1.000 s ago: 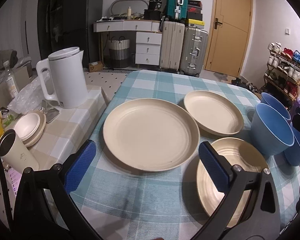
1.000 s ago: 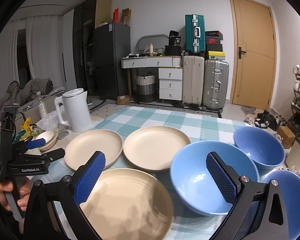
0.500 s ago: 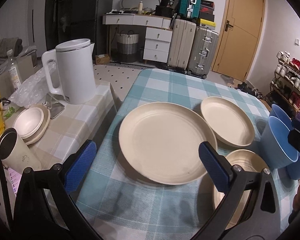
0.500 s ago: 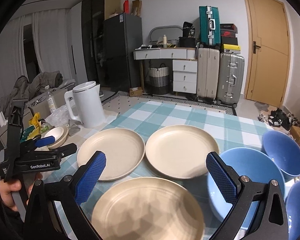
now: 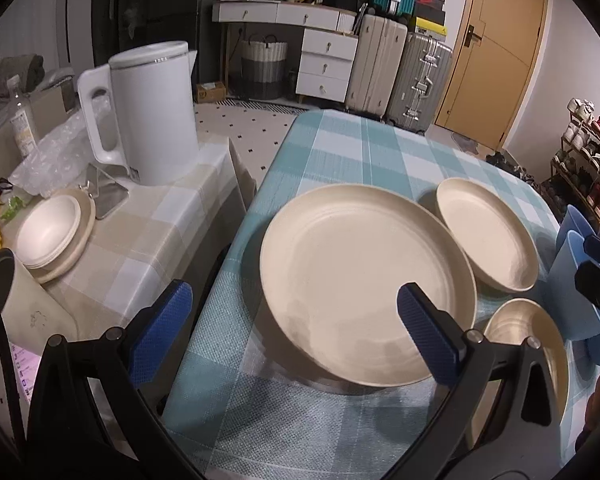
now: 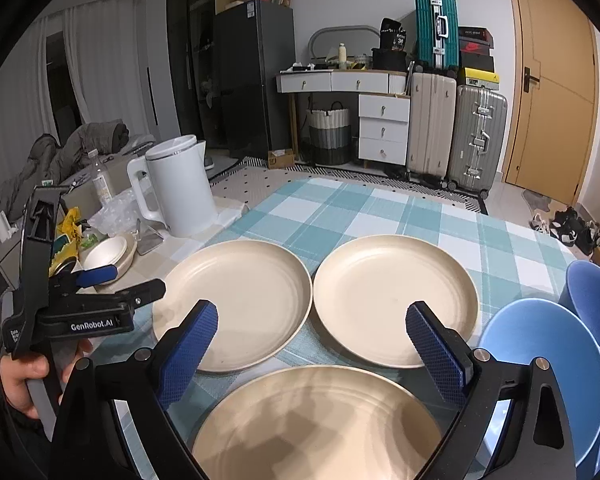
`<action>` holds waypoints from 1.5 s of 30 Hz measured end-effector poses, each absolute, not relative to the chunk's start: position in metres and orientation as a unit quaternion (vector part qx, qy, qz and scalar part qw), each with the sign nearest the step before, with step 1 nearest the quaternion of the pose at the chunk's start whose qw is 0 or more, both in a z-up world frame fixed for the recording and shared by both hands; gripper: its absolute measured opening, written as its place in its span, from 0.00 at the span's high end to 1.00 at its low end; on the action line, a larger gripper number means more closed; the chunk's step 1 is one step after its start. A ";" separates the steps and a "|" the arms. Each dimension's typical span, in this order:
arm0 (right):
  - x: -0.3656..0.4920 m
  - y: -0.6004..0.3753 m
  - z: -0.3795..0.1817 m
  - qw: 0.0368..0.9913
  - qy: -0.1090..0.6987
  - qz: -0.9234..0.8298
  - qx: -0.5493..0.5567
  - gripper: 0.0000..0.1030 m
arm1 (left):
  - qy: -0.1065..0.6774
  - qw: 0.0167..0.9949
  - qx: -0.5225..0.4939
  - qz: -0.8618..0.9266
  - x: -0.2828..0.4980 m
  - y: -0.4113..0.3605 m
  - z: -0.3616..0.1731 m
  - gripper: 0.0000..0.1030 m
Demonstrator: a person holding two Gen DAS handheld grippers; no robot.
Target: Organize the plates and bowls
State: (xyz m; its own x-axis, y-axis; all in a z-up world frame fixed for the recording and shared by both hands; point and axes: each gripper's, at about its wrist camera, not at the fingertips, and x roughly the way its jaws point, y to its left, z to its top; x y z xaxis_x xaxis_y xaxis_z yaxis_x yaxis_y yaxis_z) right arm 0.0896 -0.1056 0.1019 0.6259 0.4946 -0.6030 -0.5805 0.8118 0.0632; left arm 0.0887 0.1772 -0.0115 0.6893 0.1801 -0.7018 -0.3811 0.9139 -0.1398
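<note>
Three cream plates lie on the blue checked tablecloth. In the left wrist view the big plate [image 5: 364, 300] is nearest, with a second plate [image 5: 488, 236] behind it and a third [image 5: 528, 352] to its right. My left gripper [image 5: 296, 336] hangs open over the big plate's near left rim. Blue bowls [image 5: 568, 280] stand at the right. My right gripper [image 6: 312, 354] is above the near plate [image 6: 320, 424]; its jaws are closing but wide, with nothing pressed between them. The left plate [image 6: 236, 304], right plate [image 6: 396, 300] and blue bowls [image 6: 540, 380] surround it.
A lower side table [image 5: 148, 240] at the left carries a white kettle [image 5: 148, 112], stacked small cream bowls [image 5: 48, 236], a cup and plastic bags. A hand [image 6: 20, 376] holds the left gripper [image 6: 128, 282]. Suitcases, drawers, a door and a shoe rack stand behind.
Both grippers have slid left across the table and dropped a little. The plates now sit further right in the left view; the blue bowls have drifted to the right edge of the right view.
</note>
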 end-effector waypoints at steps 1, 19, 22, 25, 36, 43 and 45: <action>0.092 -0.102 0.100 0.898 0.316 0.299 -0.070 0.05 | 0.365 0.907 -0.140 0.158 0.090 0.179 -0.015 0.01; 0.128 -0.055 0.051 0.857 0.400 0.313 -0.092 0.24 | 0.402 0.885 -0.172 0.159 0.094 0.203 -0.051 0.06; 0.132 -0.051 0.045 0.852 0.411 0.312 -0.090 0.26 | 0.409 0.882 -0.174 0.154 0.096 0.202 -0.054 0.12; 0.135 -0.046 0.039 0.847 0.419 0.314 -0.091 0.28 | 0.413 0.881 -0.175 0.151 0.096 0.201 -0.056 0.17; 0.142 -0.031 0.024 0.833 0.449 0.305 -0.103 0.37 | 0.421 0.879 -0.175 0.140 0.098 0.197 -0.060 0.38; 0.150 -0.029 0.012 0.827 0.465 0.299 -0.103 0.49 | 0.421 0.880 -0.174 0.137 0.099 0.197 -0.060 0.56; 0.151 -0.029 0.011 0.828 0.465 0.297 -0.103 0.54 | 0.420 0.880 -0.177 0.131 0.099 0.196 -0.060 0.63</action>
State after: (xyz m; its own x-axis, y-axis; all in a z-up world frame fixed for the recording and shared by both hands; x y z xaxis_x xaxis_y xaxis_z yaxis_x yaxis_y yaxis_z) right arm 0.1508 -0.0285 0.0110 0.3913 0.3963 -0.8305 -0.5875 0.8022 0.1060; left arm 0.0985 0.1964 -0.0601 0.6128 0.0807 -0.7861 -0.3789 0.9030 -0.2027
